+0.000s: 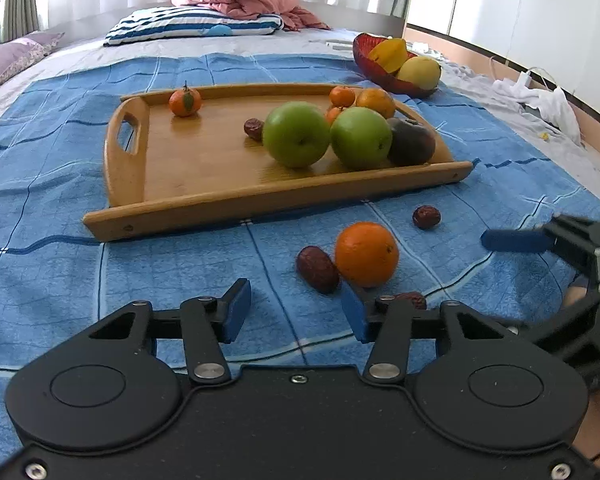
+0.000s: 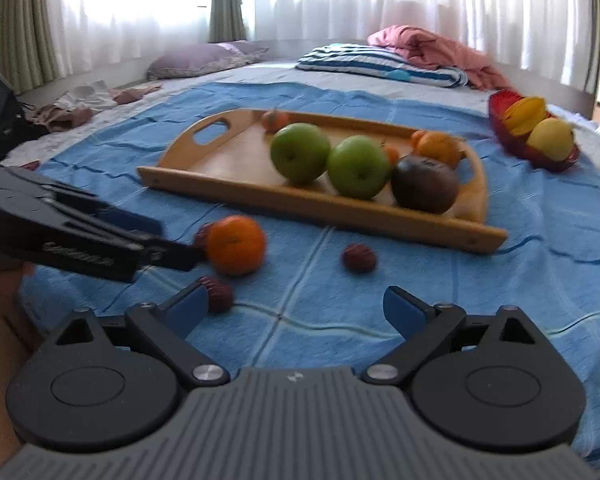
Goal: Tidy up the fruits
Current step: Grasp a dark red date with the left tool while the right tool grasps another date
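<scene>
blue bedspread (image 1: pixel 140 264), orange (image 1: pixel 366 254) beyond left claw (image 1: pixel 296 310)

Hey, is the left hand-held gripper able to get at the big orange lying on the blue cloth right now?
Probably yes: the orange lies loose just ahead of the left hand-held gripper, nothing between its open pads, though a date touches it.

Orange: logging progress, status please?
Both hand-held grippers, left and right, open, empty. Orange on blanket, outside tray. Dates beside it.
</scene>
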`<action>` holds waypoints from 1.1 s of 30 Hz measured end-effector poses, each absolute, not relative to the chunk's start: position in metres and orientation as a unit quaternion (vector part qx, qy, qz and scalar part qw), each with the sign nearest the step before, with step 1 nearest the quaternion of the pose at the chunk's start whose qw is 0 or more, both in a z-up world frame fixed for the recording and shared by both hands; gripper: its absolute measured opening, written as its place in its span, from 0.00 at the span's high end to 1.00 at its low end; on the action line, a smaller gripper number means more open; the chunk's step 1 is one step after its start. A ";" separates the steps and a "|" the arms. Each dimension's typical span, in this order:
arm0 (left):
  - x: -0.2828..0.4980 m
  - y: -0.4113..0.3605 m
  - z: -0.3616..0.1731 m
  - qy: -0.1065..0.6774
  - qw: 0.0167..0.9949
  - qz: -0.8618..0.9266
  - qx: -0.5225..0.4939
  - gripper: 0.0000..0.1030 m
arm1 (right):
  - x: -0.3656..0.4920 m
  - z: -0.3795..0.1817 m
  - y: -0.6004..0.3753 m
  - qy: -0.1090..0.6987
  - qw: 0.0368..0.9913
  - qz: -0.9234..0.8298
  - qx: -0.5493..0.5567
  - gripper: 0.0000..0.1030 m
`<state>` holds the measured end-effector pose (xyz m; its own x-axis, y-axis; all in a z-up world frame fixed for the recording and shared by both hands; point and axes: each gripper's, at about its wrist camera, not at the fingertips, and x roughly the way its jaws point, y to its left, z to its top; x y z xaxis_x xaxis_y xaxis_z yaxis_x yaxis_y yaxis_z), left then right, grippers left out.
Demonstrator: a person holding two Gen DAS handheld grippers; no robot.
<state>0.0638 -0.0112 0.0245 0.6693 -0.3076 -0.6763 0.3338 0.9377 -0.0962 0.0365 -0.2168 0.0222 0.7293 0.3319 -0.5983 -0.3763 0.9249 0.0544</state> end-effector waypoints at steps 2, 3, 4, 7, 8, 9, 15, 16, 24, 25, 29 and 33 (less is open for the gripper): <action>0.064 -0.016 0.024 0.361 0.916 -0.175 0.022 0.54 | 0.035 0.020 -0.215 0.319 0.926 0.199 -0.029 0.07; 0.064 -0.018 0.024 0.357 0.917 -0.174 0.026 0.54 | 0.035 0.018 -0.213 0.322 0.925 0.203 -0.027 0.10; 0.064 -0.021 0.023 0.353 0.919 -0.173 0.030 0.54 | 0.035 0.017 -0.212 0.324 0.923 0.208 -0.025 0.16; 0.067 -0.026 0.021 0.349 0.920 -0.173 0.038 0.54 | 0.035 0.015 -0.208 0.326 0.918 0.226 -0.018 0.26; 0.068 -0.027 0.020 0.351 0.919 -0.173 0.036 0.54 | 0.034 0.014 -0.207 0.324 0.918 0.229 -0.018 0.28; 0.069 -0.028 0.020 0.352 0.919 -0.174 0.036 0.54 | 0.033 0.014 -0.206 0.321 0.918 0.231 -0.018 0.32; 0.073 -0.033 0.017 0.353 0.918 -0.176 0.037 0.68 | 0.031 0.013 -0.204 0.309 0.921 0.237 -0.001 0.49; 0.073 -0.033 0.016 0.354 0.918 -0.176 0.036 0.73 | 0.032 0.012 -0.204 0.310 0.921 0.237 0.002 0.52; 0.068 -0.031 0.019 0.351 0.920 -0.170 0.042 0.76 | 0.033 0.010 -0.203 0.307 0.922 0.233 0.018 0.75; 0.068 -0.030 0.020 0.349 0.921 -0.169 0.041 0.76 | 0.033 0.010 -0.203 0.306 0.923 0.233 0.021 0.75; 0.066 -0.026 0.025 0.344 0.924 -0.162 0.039 0.76 | 0.033 0.011 -0.207 0.301 0.923 0.235 0.035 0.75; 0.070 -0.018 0.032 0.336 0.929 -0.152 0.036 0.76 | 0.033 0.018 -0.207 0.287 0.930 0.226 0.034 0.75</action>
